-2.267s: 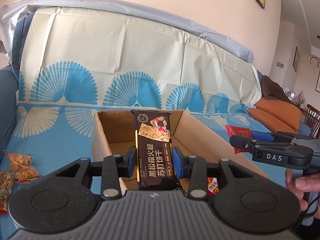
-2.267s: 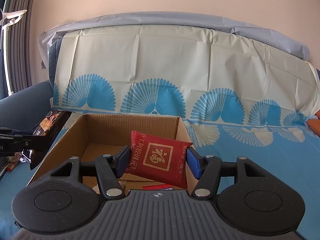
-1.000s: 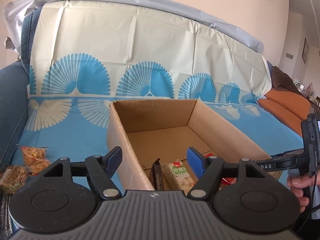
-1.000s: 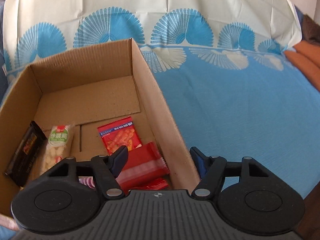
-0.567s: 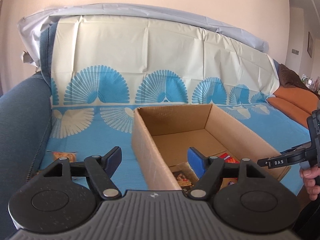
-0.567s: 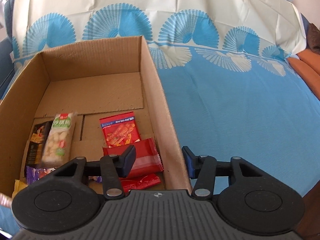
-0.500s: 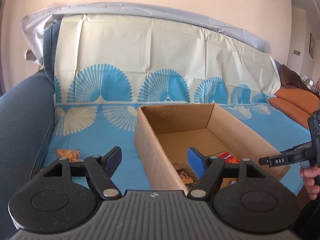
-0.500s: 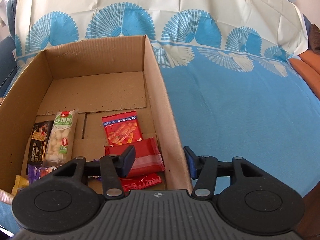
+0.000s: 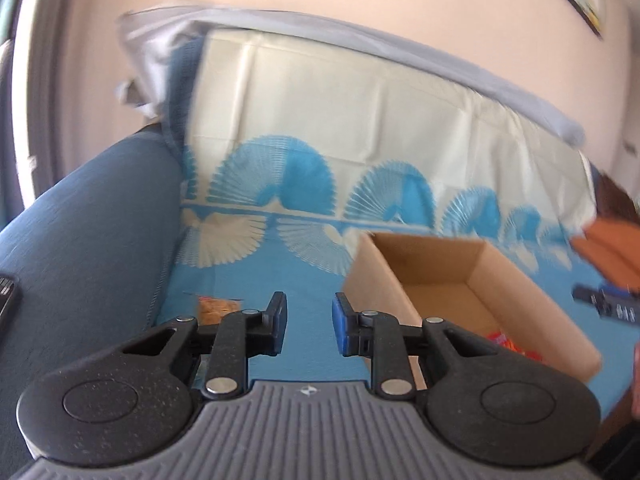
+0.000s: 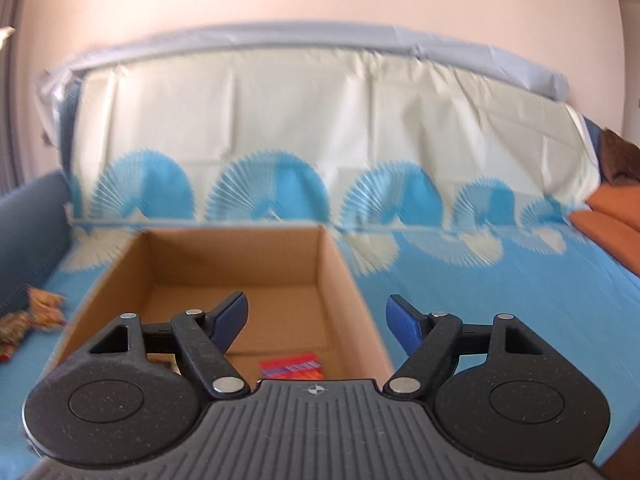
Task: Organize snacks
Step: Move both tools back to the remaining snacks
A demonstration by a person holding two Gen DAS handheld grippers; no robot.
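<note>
Your left gripper (image 9: 308,330) has just been closing, jaws narrowed with nothing between them. The cardboard box (image 9: 472,300) sits just right of it, and a snack bag (image 9: 216,309) lies ahead-left on the blue cover (image 9: 304,276), blurry. Your right gripper (image 10: 316,320) has just been opening, jaws wide and empty, box directly ahead, probably a red packet (image 10: 290,365) inside below it.

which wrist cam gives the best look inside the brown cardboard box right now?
The right wrist view: it faces the open brown cardboard box head-on, showing its bare floor and a red snack packet at the near end. The left wrist view shows the box at an angle, blurred, with only a glimpse of red inside.
</note>
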